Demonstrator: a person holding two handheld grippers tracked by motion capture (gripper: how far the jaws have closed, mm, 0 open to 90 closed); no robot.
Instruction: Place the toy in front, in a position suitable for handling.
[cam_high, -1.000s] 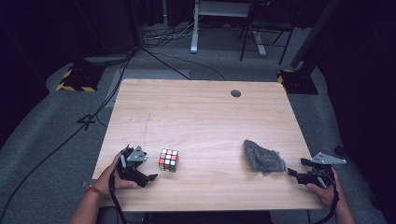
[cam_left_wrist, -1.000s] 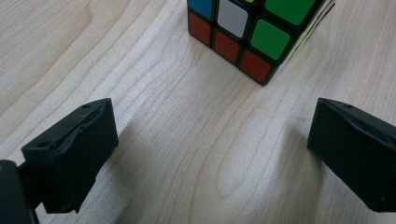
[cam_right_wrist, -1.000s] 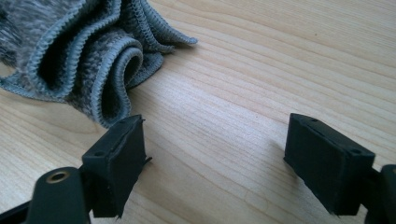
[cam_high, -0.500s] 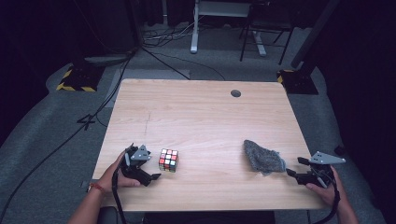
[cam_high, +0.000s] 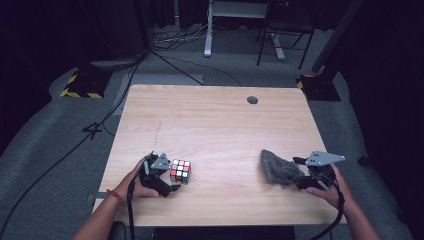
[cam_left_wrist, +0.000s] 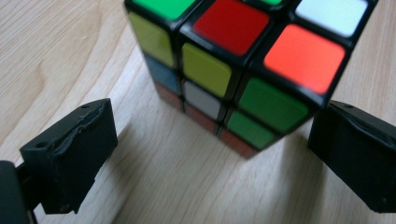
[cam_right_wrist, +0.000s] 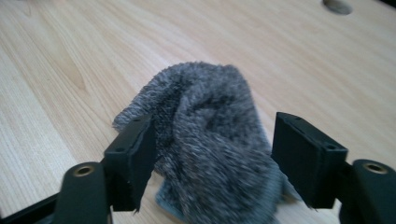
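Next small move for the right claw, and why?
Probably finish closing the right claw on the fuzzy grey cloth: its jaws have just been closing, the crumpled cloth lies between them on the light wooden table, and one pad still stands clear of it.

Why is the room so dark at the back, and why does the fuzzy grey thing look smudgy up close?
In the high view, light falls on the table while the floor behind fades to black. In the right gripper view, the grey cloth is soft and slightly blurred. In the left gripper view, the puzzle cube is blurry at the top, and casts a shadow on the wood.
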